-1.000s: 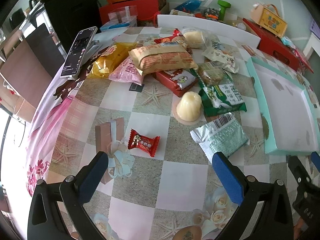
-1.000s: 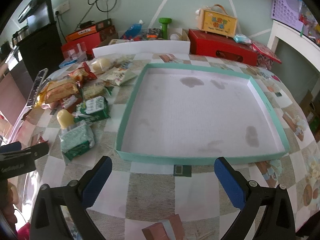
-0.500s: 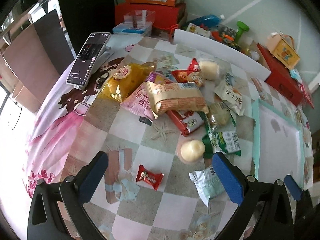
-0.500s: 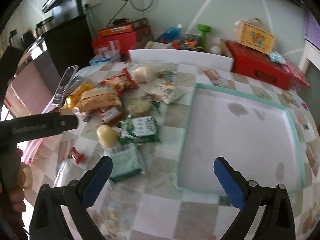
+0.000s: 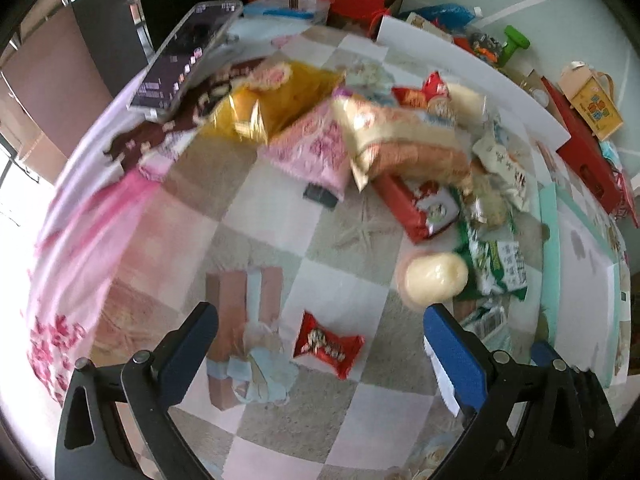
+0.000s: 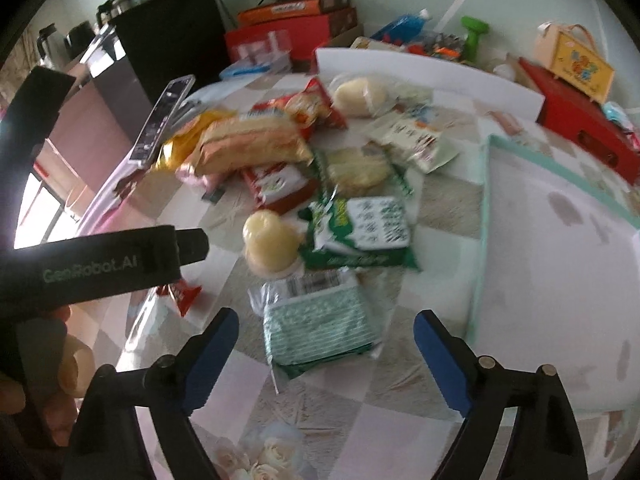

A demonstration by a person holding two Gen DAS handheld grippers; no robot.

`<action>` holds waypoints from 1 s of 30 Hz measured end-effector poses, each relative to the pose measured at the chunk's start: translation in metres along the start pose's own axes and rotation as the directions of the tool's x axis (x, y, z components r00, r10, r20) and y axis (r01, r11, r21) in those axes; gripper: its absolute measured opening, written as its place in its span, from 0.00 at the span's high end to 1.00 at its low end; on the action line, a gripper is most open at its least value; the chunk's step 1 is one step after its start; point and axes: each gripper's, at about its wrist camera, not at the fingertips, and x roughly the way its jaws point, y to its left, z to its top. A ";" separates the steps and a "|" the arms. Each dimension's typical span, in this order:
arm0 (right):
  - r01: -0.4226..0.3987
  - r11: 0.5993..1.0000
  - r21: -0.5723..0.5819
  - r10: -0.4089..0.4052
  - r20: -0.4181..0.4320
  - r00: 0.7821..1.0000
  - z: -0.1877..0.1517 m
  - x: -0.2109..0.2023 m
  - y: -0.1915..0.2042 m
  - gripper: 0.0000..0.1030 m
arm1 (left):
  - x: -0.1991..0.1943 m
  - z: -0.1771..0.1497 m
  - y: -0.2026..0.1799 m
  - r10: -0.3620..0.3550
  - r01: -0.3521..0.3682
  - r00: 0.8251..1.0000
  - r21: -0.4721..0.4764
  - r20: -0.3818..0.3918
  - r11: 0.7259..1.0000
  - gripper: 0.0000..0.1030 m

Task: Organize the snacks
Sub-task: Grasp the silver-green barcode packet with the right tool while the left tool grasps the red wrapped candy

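Both grippers hover with fingers apart over the counter (image 6: 400, 412), the right gripper (image 6: 324, 330), just narrowing, straddling a green-striped packet (image 6: 320, 324) untouched, the left gripper (image 5: 320, 334) above a red candy (image 5: 326, 345).

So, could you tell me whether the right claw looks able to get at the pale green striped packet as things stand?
Probably yes. The right claw has been narrowing but is open, and the pale green striped packet lies flat between its fingers with nothing on top; the green bag and teal tray sit clear of it.

Phone (image 5: 188, 54) beside green dumbbell (image 6: 474, 32)
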 end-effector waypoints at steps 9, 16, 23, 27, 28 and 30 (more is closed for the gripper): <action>-0.017 0.999 0.033 0.018 -0.041 0.999 -0.005 0.017 -0.009 0.20 | 0.020 -0.011 0.002 -0.003 0.003 0.998 0.000 -0.070 1.000 0.23; -0.006 1.000 0.014 0.007 -0.034 0.999 -0.006 0.016 -0.006 0.24 | 0.022 -0.015 0.000 0.023 -0.022 0.998 0.015 -0.056 1.000 0.54; -0.019 1.000 0.006 0.019 -0.025 1.000 -0.007 0.015 -0.005 0.33 | 0.017 -0.013 -0.003 -0.015 0.016 0.998 0.020 -0.061 1.000 0.68; -0.022 1.000 0.009 0.022 -0.022 1.000 -0.007 0.013 -0.006 0.37 | 0.010 -0.012 -0.007 -0.023 0.024 0.998 0.022 -0.059 0.999 0.70; -0.021 1.000 0.010 0.021 -0.022 1.000 -0.007 0.013 -0.006 0.37 | 0.009 -0.012 -0.007 -0.024 0.025 0.998 0.022 -0.057 0.999 0.70; -0.031 0.999 0.008 0.031 -0.007 1.000 -0.007 0.012 -0.007 0.39 | 0.006 -0.011 -0.009 -0.026 0.027 0.998 0.021 -0.053 0.999 0.70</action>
